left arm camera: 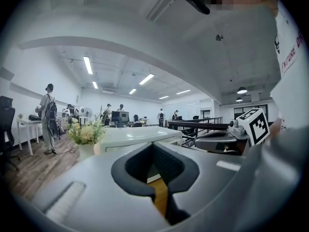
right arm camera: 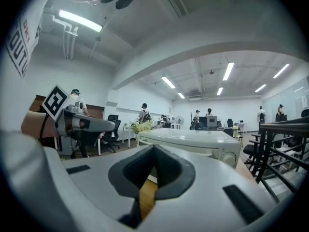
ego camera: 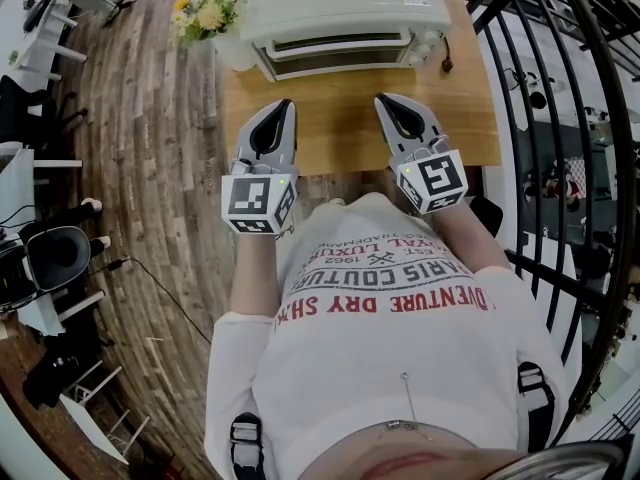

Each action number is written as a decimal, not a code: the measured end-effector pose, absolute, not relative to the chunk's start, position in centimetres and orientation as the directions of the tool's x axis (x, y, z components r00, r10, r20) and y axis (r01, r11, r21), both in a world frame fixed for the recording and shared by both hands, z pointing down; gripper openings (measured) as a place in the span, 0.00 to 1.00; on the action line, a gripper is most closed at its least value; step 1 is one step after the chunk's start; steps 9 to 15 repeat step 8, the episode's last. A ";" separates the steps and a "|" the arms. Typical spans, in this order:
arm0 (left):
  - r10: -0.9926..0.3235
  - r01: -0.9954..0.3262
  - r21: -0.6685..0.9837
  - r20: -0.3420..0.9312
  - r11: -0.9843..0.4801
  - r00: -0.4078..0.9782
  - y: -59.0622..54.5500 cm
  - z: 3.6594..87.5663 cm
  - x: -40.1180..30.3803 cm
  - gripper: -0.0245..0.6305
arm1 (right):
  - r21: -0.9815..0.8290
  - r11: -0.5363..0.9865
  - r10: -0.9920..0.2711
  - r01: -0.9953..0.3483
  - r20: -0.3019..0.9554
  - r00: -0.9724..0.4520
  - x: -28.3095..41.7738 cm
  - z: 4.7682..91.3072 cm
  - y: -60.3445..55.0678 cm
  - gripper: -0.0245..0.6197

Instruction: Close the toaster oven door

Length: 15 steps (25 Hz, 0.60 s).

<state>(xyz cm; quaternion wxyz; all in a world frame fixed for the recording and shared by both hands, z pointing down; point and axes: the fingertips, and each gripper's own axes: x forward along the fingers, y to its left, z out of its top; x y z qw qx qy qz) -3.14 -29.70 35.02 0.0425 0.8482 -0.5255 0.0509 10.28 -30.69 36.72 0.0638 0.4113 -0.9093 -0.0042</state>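
A white toaster oven (ego camera: 340, 3) stands at the far edge of the wooden table (ego camera: 335, 133). Its door (ego camera: 335, 53) looks shut flat against the front. My left gripper (ego camera: 285, 104) hovers over the table a short way in front of the oven, shut with nothing in it. My right gripper (ego camera: 380, 98) is level with it to the right, also shut and empty. In the left gripper view the jaws (left arm camera: 153, 146) meet and point at the oven (left arm camera: 135, 137). The right gripper view shows the same closed tips (right arm camera: 154, 149) before the oven (right arm camera: 193, 141).
A white vase of flowers (ego camera: 207, 13) stands at the table's far left corner beside the oven. A black metal railing (ego camera: 565, 118) runs along the right. Wooden floor (ego camera: 150, 148) lies to the left, with desks, chairs and standing people beyond.
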 end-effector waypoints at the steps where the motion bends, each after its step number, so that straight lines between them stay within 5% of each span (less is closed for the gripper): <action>1: -0.888 -0.897 0.012 0.132 -0.442 0.440 -29.7 35.0 -3.3 0.06 | 0.058 0.661 -0.749 -0.748 0.113 -0.653 10.2 36.7 -30.7 0.05; 15: -0.888 -0.896 0.008 0.134 -0.444 0.441 -30.0 35.4 -3.8 0.06 | 0.039 0.652 -0.755 -0.757 0.122 -0.644 10.5 37.1 -31.2 0.05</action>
